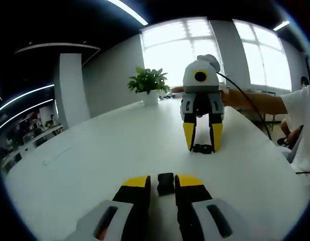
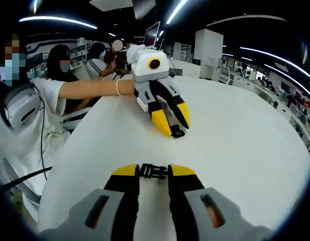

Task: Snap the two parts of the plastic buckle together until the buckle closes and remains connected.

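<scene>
My left gripper (image 1: 163, 182) is shut on a small black buckle part (image 1: 166, 185), pinched between its yellow tips just above the white table (image 1: 94, 150). Across the table, the right gripper (image 1: 202, 144) points down, and the other black buckle part (image 1: 202, 148) spans its tips at the tabletop. In the right gripper view, my right gripper (image 2: 153, 173) holds that ridged black part (image 2: 153, 171) crosswise. Beyond it, the left gripper (image 2: 177, 128) leans down with its black part (image 2: 178, 133) at its tips. The two parts are well apart.
A potted plant (image 1: 148, 83) stands at the table's far end by the windows. The person's arm (image 2: 89, 89) reaches in from the left. Other people (image 2: 97, 60) sit behind. The table's edge (image 2: 59, 165) runs close on the left.
</scene>
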{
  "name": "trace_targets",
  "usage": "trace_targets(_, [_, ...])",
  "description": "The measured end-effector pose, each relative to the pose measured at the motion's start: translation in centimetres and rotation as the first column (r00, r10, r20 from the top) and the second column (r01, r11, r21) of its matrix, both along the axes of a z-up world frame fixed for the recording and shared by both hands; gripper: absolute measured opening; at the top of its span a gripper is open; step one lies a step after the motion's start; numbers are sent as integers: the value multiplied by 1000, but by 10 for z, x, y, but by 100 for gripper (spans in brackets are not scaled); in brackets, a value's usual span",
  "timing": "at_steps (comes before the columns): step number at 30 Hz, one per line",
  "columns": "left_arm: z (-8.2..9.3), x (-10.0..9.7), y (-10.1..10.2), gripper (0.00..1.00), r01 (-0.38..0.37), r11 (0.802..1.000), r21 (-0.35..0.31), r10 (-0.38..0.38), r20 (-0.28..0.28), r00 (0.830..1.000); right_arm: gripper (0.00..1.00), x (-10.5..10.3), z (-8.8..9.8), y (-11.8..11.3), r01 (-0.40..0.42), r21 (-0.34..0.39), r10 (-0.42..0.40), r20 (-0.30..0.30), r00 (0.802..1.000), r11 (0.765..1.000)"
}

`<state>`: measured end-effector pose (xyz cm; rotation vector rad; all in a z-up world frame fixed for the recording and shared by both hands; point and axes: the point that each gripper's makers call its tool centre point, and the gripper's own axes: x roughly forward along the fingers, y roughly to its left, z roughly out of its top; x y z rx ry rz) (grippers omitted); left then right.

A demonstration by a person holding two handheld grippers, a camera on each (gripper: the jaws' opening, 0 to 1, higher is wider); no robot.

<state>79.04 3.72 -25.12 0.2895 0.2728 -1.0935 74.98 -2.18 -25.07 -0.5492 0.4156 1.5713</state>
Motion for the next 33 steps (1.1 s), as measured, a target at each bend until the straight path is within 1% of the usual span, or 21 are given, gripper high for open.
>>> trace_targets(2, [0,-1,0,18,0,1000,0,0,0,1000,23,2,-1,-1,7,-13,-7,-6,1000,1000])
trace_targets(5, [0,-1,-1,18,0,1000,0,0,1,1000,23,12,0,-3,54,-6,-54,4,999,999])
trace_targets(8, [0,-1,-1,18,1,1000,0,-1,2,1000,28,18,1,-7,142,26,-142,-6,990,989])
trace_targets(11, [0,-1,-1,18,2,1000,0,-2,2,1000,47,19,5,-7,254,87,-250,-52,967,963])
trace_targets(13, [0,-1,-1,18,2,1000,0,-2,2,1000,64,23,7,-10,331,109,-329,-39,944,937])
trace_targets(14, [0,-1,-1,18,1,1000,0,-1,2,1000,71,23,8,-12,386,120,-386,-25,922,915])
trace_targets(15, [0,-1,-1,18,1,1000,0,-1,3,1000,76,23,9,-14,439,128,-438,-30,898,890])
trace_targets(16, [0,-1,-1,18,1,1000,0,-1,3,1000,77,22,9,-16,498,136,-498,-39,866,856])
trace_targets(17, [0,-1,-1,18,1,1000,-1,-1,3,1000,77,19,12,-15,523,161,-525,-33,850,837])
trace_targets(18, [0,-1,-1,18,1,1000,-1,-1,3,1000,76,15,17,-12,547,209,-552,-40,833,811])
trace_targets(19, [0,-1,-1,18,0,1000,-1,0,3,1000,75,10,20,-10,589,237,-593,-62,803,773])
trace_targets(20, [0,-1,-1,18,0,1000,-2,0,4,1000,74,8,20,-9,621,245,-622,-82,779,744])
trace_targets(22, [0,-2,-1,18,-2,1000,-1,2,6,1000,70,6,17,-11,705,249,-699,-128,704,664])
trace_targets(23, [0,-3,-1,18,-3,1000,-1,3,7,1000,69,7,14,-13,723,242,-716,-136,685,646])
trace_targets(24, [0,-3,-1,18,-3,1000,-1,3,7,1000,68,8,14,-14,745,243,-737,-143,661,621])
trace_targets(25, [0,-3,-1,18,-3,1000,0,3,8,1000,69,10,15,-14,757,254,-754,-131,644,602])
trace_targets(26, [0,-2,-1,18,-2,1000,-1,2,8,1000,69,12,18,-16,759,267,-769,-91,633,594])
trace_targets(27, [0,-2,-1,18,-2,1000,-1,2,8,1000,67,14,20,-18,766,272,-788,-42,614,583])
trace_targets(28, [0,-2,-1,18,-2,1000,-1,2,8,1000,66,14,20,-21,775,266,-804,4,595,574])
trace_targets(29, [0,-2,-1,18,-2,1000,-2,2,8,1000,64,12,19,-21,782,251,-813,38,581,570])
trace_targets(33, [0,-2,-1,18,-3,1000,0,3,10,1000,57,7,21,-7,762,270,-796,27,605,589])
